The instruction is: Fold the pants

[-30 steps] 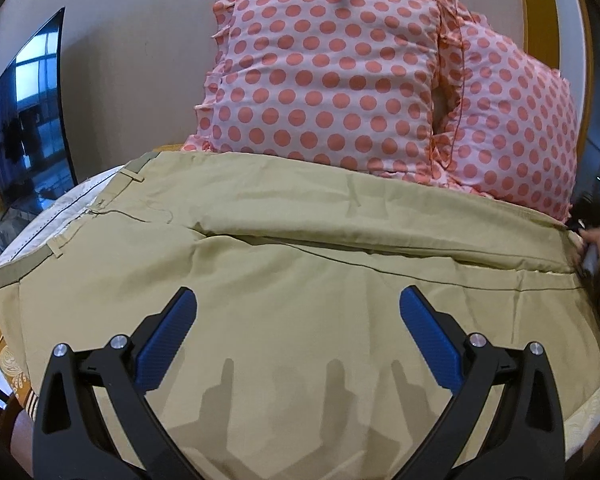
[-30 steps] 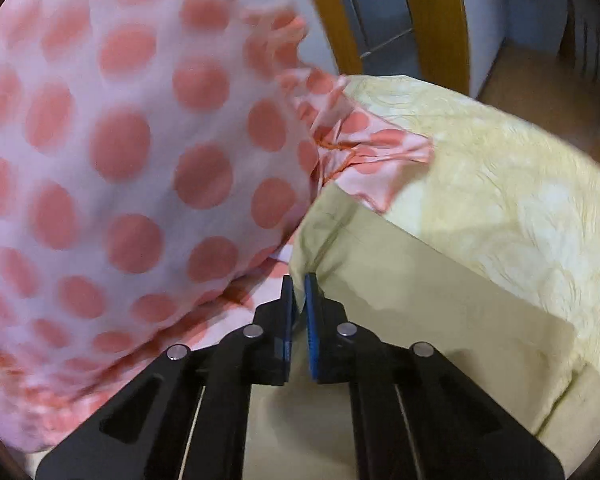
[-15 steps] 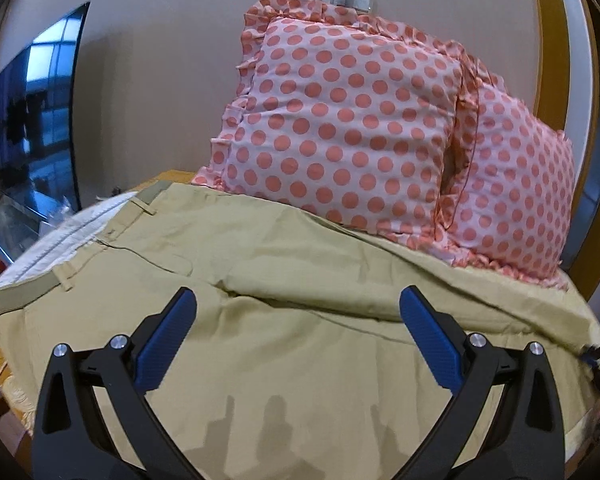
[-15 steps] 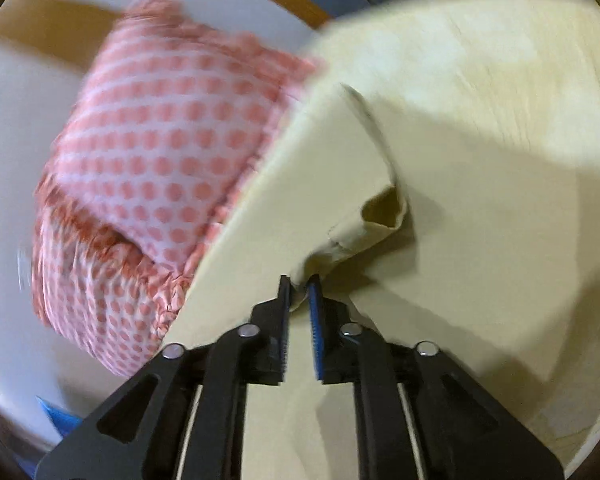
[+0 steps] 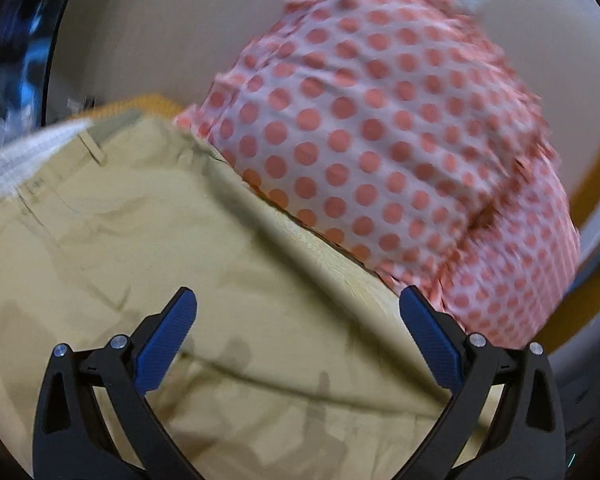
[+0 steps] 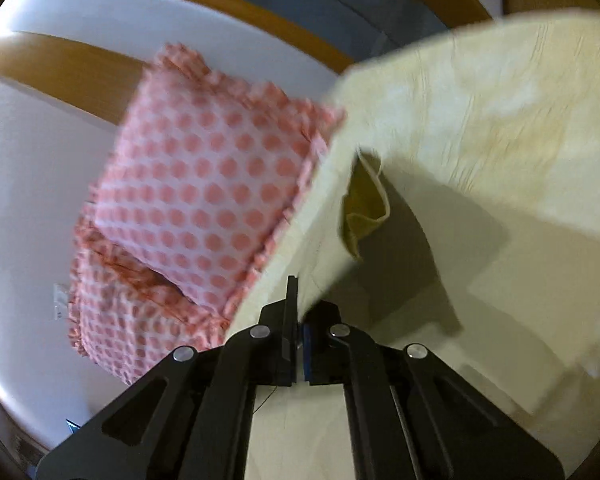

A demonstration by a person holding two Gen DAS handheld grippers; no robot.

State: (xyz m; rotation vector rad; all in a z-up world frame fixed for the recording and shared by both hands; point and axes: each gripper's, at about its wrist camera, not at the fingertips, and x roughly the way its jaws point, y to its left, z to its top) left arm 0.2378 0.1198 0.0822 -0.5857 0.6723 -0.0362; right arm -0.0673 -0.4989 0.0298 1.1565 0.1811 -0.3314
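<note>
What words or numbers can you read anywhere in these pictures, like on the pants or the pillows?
None can be read.
The khaki pants: no tag or print shows.
The polka-dot pillows: only dots, no letters.
The dark screen at the left: blurred reflections, no readable text.
The wall plate beside the pillows: too small and blurred to tell whether it is marked.

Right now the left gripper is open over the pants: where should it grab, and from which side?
Judging by the layout, the waistband corner with the belt loop on the pants. It is a flat free edge at the far left, so slide the left gripper in from that open side. The right gripper already pinches the hem end.
</note>
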